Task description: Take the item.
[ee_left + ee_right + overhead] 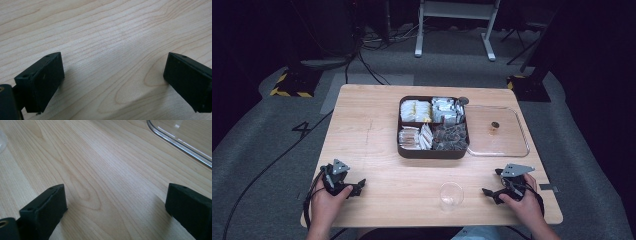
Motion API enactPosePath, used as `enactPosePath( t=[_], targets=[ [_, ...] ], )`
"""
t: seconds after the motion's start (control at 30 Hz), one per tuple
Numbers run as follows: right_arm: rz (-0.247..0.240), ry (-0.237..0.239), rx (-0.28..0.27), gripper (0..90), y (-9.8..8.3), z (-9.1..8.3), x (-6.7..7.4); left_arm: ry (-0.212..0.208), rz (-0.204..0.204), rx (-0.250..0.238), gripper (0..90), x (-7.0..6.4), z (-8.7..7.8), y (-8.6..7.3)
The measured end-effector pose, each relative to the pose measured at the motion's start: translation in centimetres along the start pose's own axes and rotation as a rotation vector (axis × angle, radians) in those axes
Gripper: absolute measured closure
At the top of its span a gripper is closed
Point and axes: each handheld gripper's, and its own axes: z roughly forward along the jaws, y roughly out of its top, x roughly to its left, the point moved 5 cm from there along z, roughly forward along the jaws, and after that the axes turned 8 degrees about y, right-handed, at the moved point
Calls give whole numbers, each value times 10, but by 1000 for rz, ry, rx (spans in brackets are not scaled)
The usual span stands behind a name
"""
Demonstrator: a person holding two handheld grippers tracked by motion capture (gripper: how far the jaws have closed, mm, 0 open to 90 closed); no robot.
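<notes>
Flanking, perhaps, a clear cup [451, 195]: both grippers, jaws apart.

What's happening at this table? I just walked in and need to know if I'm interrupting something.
A person sits at a wooden table with tongs in each hand. The left tongs and right tongs both rest near the front edge, jaws open and holding nothing. Between them stands a clear plastic cup. Farther back sits a dark compartment box filled with packets, its clear lid lying beside it. Nothing is being handled yet.
</notes>
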Motion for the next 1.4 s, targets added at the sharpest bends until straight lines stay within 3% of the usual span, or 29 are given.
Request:
enactPosePath(
  t=[0.27, 0.37, 0.4, 0.47, 0.5, 0.53, 0.8, 0.83, 0.87, 0.93, 1.2, 1.4],
  targets=[
    [0, 0, 0, 36, 0, 0, 0, 19, -25, 2, 20, -5, 0, 1],
    [-1, 0, 0, 36, 0, 0, 0, 29, -42, 10, 86, -8, -3, 3],
    [-1, 0, 0, 36, 0, 0, 0, 40, -44, 50, 219, -9, -7, 6],
    [0, 0, 0, 36, 0, 0, 0, 49, -39, 67, 244, -10, -8, 8],
    [0, 0, 0, 36, 0, 0, 0, 48, -36, 26, 260, -14, -10, 14],
    [0, 0, 0, 36, 0, 0, 0, 39, -43, 15, 266, -16, -12, 18],
    [0, 0, -1, 36, 0, 0, 0, -7, -47, -35, 289, -32, -23, 43],
    [0, 0, -1, 36, 0, 0, 0, -18, -47, -41, 289, -35, -24, 47],
    [0, 0, -1, 36, 0, 0, 0, -55, -46, -38, 298, -40, -27, 53],
    [0, 0, 0, 36, 0, 0, 0, -75, -48, -47, 299, -43, -31, 60],
    [0, 1, -1, 36, 0, 0, 0, -67, -28, -69, 327, -54, -37, 83],
    [6, -9, 0, 37, 0, 0, 0, -58, -62, -123, 338, -63, -39, 108]
  ],
)
